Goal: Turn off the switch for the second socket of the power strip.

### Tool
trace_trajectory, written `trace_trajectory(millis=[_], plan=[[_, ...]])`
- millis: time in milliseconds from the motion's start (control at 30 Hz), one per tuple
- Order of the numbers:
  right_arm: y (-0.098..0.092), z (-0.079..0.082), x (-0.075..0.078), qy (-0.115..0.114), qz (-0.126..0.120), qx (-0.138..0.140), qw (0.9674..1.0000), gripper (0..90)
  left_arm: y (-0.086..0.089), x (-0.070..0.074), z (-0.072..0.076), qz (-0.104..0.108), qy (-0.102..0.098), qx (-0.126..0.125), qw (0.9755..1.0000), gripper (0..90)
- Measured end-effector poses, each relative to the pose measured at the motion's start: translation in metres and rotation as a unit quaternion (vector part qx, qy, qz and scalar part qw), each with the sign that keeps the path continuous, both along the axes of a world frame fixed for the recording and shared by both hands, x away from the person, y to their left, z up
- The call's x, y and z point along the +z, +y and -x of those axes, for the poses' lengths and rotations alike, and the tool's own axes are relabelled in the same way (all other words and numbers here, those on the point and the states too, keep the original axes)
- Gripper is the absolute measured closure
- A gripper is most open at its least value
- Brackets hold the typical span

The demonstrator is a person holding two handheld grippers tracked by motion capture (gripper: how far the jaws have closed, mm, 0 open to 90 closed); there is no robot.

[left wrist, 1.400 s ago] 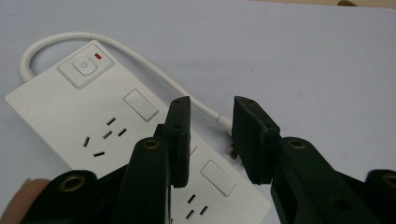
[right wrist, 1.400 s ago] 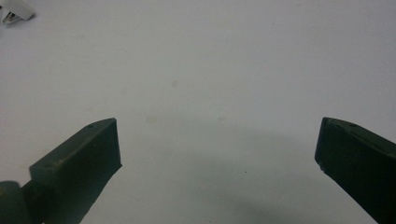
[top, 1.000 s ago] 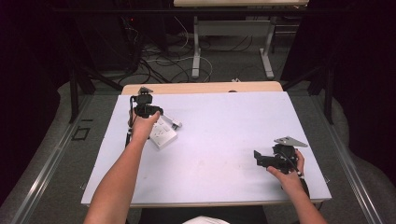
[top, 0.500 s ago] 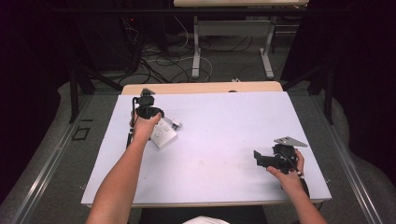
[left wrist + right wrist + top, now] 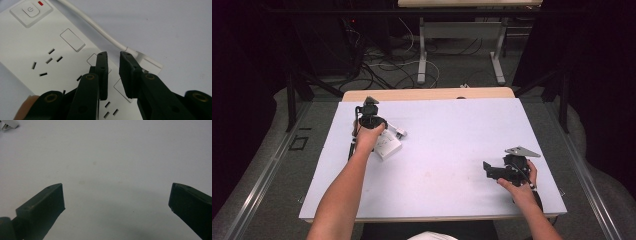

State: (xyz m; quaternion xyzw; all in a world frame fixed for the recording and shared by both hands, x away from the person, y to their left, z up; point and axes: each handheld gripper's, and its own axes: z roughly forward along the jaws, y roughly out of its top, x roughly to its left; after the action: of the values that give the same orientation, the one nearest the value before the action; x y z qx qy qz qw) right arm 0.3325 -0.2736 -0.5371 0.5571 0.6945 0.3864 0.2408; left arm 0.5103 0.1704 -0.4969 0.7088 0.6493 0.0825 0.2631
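A white power strip with a power button, a red light and several sockets lies at the table's left. Its white cable ends in a plug resting on the table just beyond it. My left gripper points down over the strip. Its jaws have just been closing and stand a narrow gap apart with nothing between them. My right gripper rests low at the table's right, its jaws wide open over bare table.
The white tabletop has a wooden strip along its far edge. Beyond it are cables on the floor and a table frame. A white corner of something shows at the top left of the right gripper view.
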Motion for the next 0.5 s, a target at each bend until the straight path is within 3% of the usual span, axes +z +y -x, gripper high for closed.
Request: trace_trajectory(millis=[500], plan=[[-0.0003,0.0,-0.0003,0.0,0.0,0.002,1.0,0.0,-0.0013,-0.0106,-0.0031,-0.002,0.006,0.004,1.0,81.2]])
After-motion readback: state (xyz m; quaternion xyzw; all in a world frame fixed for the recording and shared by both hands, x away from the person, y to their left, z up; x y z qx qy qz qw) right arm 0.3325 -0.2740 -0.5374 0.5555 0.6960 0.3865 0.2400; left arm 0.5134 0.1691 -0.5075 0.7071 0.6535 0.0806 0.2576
